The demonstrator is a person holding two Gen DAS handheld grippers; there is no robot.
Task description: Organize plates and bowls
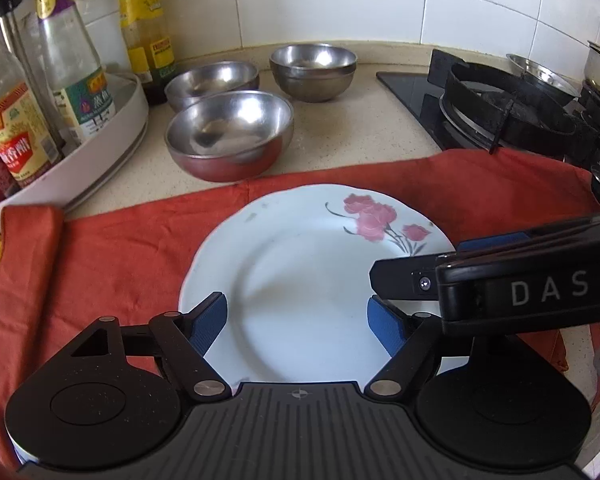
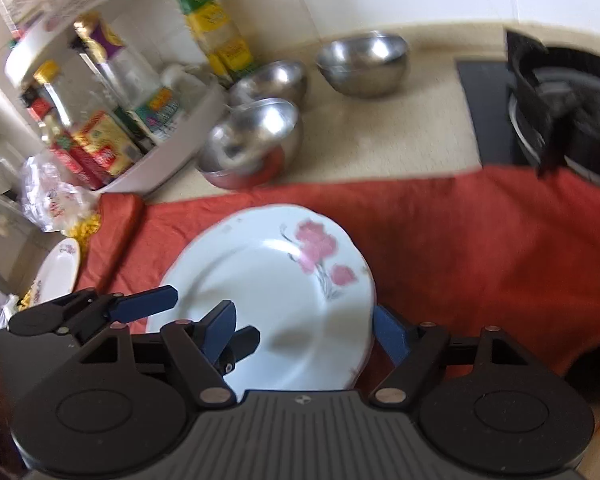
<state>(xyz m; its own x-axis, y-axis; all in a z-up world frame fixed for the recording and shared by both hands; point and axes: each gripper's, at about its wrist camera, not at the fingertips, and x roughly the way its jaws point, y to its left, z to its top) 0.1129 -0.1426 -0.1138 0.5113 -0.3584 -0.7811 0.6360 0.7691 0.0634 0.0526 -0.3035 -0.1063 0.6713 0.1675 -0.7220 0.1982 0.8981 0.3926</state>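
A white plate with pink flowers (image 1: 300, 280) (image 2: 268, 292) lies on a red cloth (image 1: 120, 260). My left gripper (image 1: 296, 324) hovers open over its near half, with the left pad (image 1: 210, 322) at the plate's left rim and the right pad over the plate's inside. My right gripper (image 2: 304, 328) is open too, reaching in from the right (image 1: 416, 260). Its fingers straddle the plate's right rim, with neither pad visibly pressing. Three steel bowls (image 1: 228, 136) (image 1: 212, 84) (image 1: 314, 70) stand on the counter behind the cloth. A second, smaller flowered plate (image 2: 58, 272) sits off the cloth's left end.
A white round rack (image 1: 100, 152) of sauce bottles stands at the left by the bowls. A black gas stove (image 1: 500, 108) with pans fills the right. Tiled wall runs along the back. Crumpled plastic bags (image 2: 52, 196) lie at the far left.
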